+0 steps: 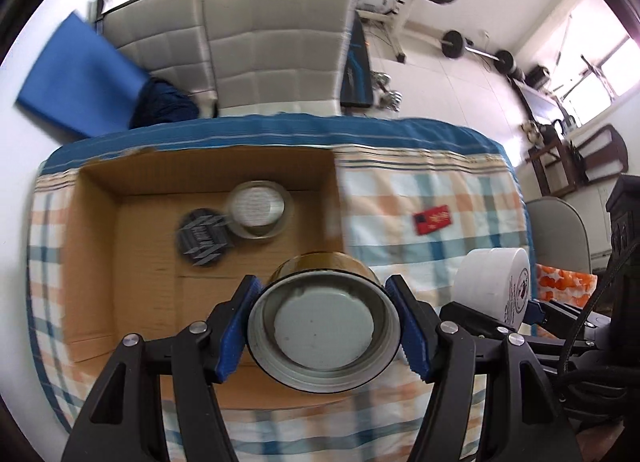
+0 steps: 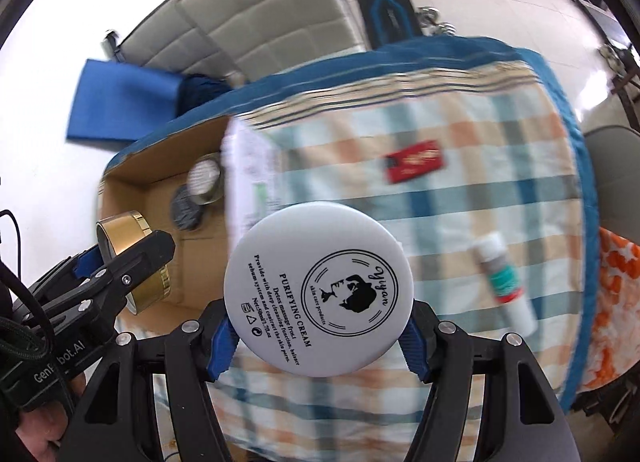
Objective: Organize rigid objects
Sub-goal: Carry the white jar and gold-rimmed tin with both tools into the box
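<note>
My left gripper (image 1: 323, 324) is shut on a gold jar (image 1: 323, 326), its grey underside facing the camera, held above the near edge of an open cardboard box (image 1: 96, 246). The jar also shows in the right wrist view (image 2: 132, 250). In the box lie a clear round jar (image 1: 258, 208) and a dark round tin (image 1: 202, 237). My right gripper (image 2: 320, 332) is shut on a white "Purifying Cream" jar (image 2: 318, 288), held above the checked cloth right of the box (image 2: 160, 198). That jar shows in the left wrist view (image 1: 494, 282).
The table carries a checked cloth (image 1: 432, 198) with a blue border. A red card (image 2: 416, 160) and a white tube with teal and red bands (image 2: 506, 286) lie on it. Grey chairs (image 1: 276, 42), a blue mat and barbells stand beyond.
</note>
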Action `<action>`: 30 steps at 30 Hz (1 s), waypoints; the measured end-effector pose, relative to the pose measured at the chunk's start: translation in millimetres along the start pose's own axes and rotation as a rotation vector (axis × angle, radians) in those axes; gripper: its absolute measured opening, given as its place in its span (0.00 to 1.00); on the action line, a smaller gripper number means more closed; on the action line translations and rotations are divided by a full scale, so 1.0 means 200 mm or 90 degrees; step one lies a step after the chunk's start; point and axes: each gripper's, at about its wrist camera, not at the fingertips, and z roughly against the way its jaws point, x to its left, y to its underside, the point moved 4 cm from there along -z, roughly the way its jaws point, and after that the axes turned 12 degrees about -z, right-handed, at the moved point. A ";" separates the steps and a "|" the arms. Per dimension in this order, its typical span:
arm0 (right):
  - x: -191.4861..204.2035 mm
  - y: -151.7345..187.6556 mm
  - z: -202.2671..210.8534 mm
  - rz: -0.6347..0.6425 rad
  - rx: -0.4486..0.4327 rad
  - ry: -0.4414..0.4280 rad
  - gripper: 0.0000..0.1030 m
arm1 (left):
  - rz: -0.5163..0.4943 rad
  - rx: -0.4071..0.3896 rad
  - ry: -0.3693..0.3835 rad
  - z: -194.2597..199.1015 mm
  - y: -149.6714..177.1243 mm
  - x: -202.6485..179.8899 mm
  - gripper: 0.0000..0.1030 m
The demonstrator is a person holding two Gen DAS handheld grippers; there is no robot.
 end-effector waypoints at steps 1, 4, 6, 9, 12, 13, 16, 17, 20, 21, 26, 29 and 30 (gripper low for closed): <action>0.07 0.02 -0.02 0.006 0.002 -0.008 0.67 | 0.005 0.002 -0.005 0.00 0.02 0.06 0.60; 0.30 0.09 -0.08 0.023 0.009 -0.013 0.67 | 0.032 0.017 -0.015 -0.02 0.08 0.29 0.60; 0.42 0.12 -0.14 0.028 0.014 -0.004 0.67 | 0.049 0.037 -0.013 -0.08 0.13 0.44 0.60; 0.57 0.14 -0.27 0.034 0.023 0.014 0.67 | 0.064 0.068 -0.023 -0.20 0.18 0.61 0.60; 0.68 0.16 -0.43 0.034 0.039 0.032 0.67 | 0.073 0.099 -0.048 -0.33 0.21 0.78 0.60; 0.71 0.15 -0.49 0.034 0.042 0.043 0.67 | 0.079 0.110 -0.052 -0.38 0.21 0.83 0.60; 0.76 0.15 -0.66 0.032 0.056 0.081 0.67 | 0.092 0.136 -0.051 -0.52 0.21 0.95 0.60; 0.77 0.15 -0.72 0.030 0.063 0.093 0.67 | 0.095 0.145 -0.047 -0.56 0.21 0.98 0.60; 0.80 0.14 -0.88 0.022 0.076 0.122 0.67 | 0.087 0.165 -0.051 -0.66 0.20 1.02 0.60; 0.81 0.13 -0.92 0.018 0.079 0.129 0.67 | 0.084 0.167 -0.049 -0.69 0.19 1.03 0.60; 0.86 0.12 -1.09 0.002 0.085 0.140 0.67 | 0.076 0.186 0.003 -0.78 0.14 1.03 0.60; 0.86 0.08 -1.15 -0.025 0.077 0.145 0.67 | 0.070 0.189 0.004 -0.82 0.11 1.03 0.60; 0.86 0.08 -1.15 -0.028 0.075 0.145 0.67 | 0.068 0.189 0.003 -0.83 0.10 1.03 0.60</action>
